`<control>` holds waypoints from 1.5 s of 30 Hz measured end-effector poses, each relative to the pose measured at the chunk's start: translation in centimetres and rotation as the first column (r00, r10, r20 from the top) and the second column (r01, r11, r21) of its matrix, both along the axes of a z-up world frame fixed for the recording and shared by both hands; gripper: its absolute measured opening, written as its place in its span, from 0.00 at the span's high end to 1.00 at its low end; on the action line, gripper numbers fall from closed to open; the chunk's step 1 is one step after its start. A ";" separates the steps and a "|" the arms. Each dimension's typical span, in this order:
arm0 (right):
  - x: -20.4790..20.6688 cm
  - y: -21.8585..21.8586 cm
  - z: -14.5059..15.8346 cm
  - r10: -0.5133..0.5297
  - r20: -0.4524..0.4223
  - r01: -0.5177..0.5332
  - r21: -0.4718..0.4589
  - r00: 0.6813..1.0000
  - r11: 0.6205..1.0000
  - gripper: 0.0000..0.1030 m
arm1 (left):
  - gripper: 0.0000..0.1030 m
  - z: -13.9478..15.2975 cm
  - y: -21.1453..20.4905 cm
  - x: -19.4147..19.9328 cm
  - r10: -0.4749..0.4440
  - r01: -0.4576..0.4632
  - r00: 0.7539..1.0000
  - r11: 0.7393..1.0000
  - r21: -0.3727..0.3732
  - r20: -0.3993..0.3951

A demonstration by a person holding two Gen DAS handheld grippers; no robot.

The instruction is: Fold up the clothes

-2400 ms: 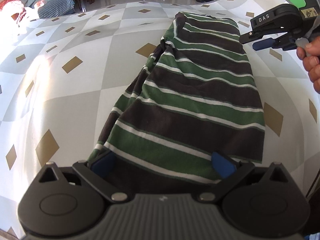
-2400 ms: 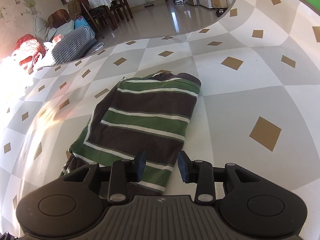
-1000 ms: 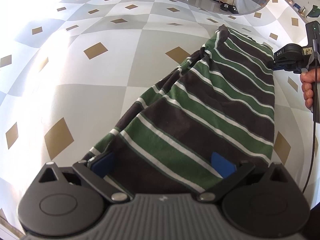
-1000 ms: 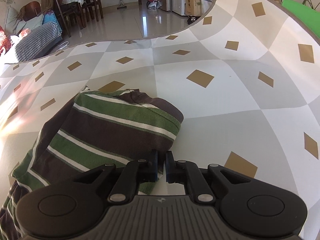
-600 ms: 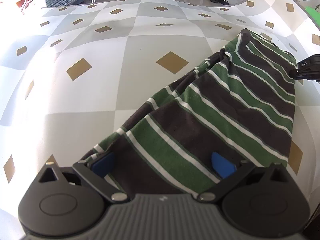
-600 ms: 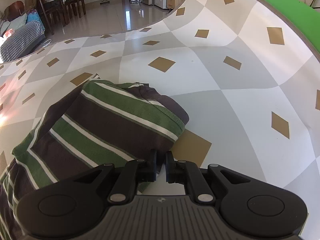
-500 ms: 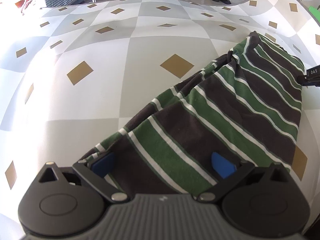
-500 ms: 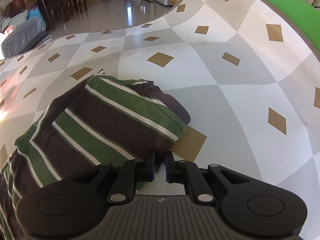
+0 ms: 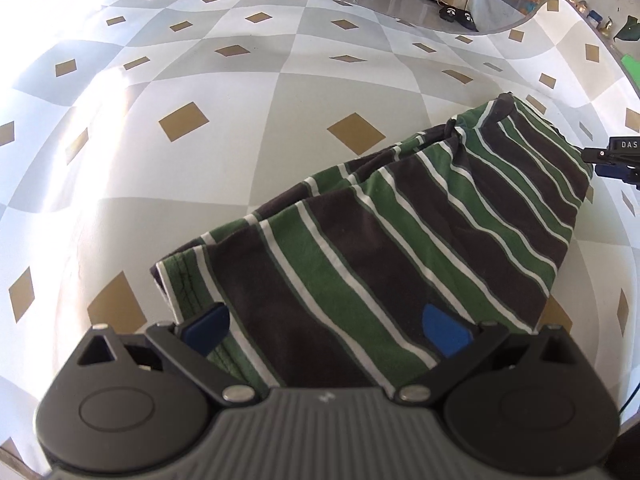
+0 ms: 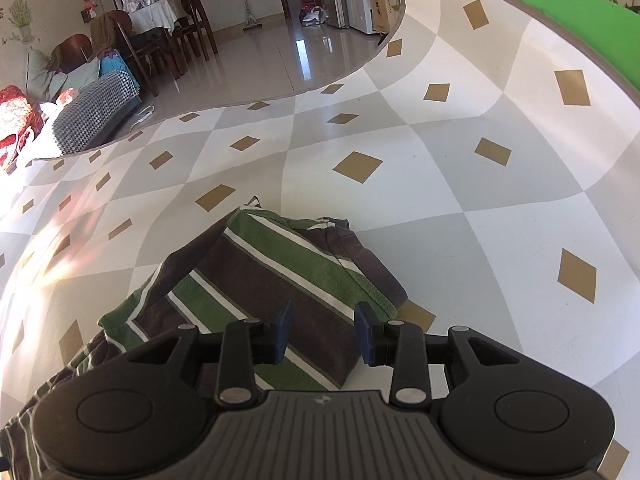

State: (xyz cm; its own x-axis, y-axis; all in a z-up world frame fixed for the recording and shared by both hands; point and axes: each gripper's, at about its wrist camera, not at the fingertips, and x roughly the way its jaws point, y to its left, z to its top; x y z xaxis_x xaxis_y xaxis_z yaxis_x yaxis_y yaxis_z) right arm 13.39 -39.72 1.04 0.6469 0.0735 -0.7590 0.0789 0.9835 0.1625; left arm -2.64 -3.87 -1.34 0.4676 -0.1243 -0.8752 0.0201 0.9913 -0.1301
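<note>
**Ana:** Left wrist view first. What's the cloth like?

**Ben:** A striped shirt (image 9: 404, 232), soft knit, in broad dark brown and green bands with thin white lines between. It lies folded into a long strip on the worktop (image 9: 240, 92), running from 6 o'clock up toward 2 o'clock. A stitched green hem shows at its near corner, around 8 o'clock.

**Ana:** And the left gripper (image 9: 326, 326)?

**Ben:** Jaws spread wide, blue pads on black arms, sitting over the near end of the shirt with nothing pinched between them.

**Ana:** The worktop surface?

**Ben:** Smooth, with a slight sheen, patterned in grey and white diamonds with small tan ones. Sunlight glares at 9 o'clock.

**Ana:** Right wrist view?

**Ben:** The right gripper (image 10: 323, 330) has its jaws apart too, flat dark blue pads either side of a gap. The shirt's far end is below them, its layered brown edge rounding off toward 3 o'clock. I can't tell whether the pads touch the fabric.

**Ana:** Is that gripper visible from the left?

**Ben:** Only its black tip, at 3 o'clock, just beside the shirt's edge.
</note>
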 end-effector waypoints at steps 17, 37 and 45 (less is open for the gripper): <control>3.3 -1.0 -2.2 0.073 0.033 -0.071 -0.075 0.997 0.995 0.57 | 0.00 -0.7 -2.4 -3.0 -0.032 0.031 0.999 0.996 0.082 0.016; 2.9 -1.0 -3.7 0.018 -0.063 -0.036 -0.285 0.998 0.958 0.60 | 0.00 -1.5 0.9 -0.6 -0.061 0.063 0.998 0.993 0.103 -0.021; 1.6 -1.7 -3.3 0.010 -0.120 -0.038 -0.234 0.993 0.971 0.61 | 0.00 -1.8 3.9 2.3 0.010 -0.005 0.999 0.995 0.096 -0.054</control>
State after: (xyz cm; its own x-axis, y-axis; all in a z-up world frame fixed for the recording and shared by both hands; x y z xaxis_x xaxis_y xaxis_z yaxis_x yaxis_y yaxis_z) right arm 14.99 -41.46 -2.30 0.5524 -0.1022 -0.8273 0.0597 0.9948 -0.0830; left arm -0.38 0.03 -3.16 0.4199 -0.0352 -0.9069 0.0083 0.9994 -0.0350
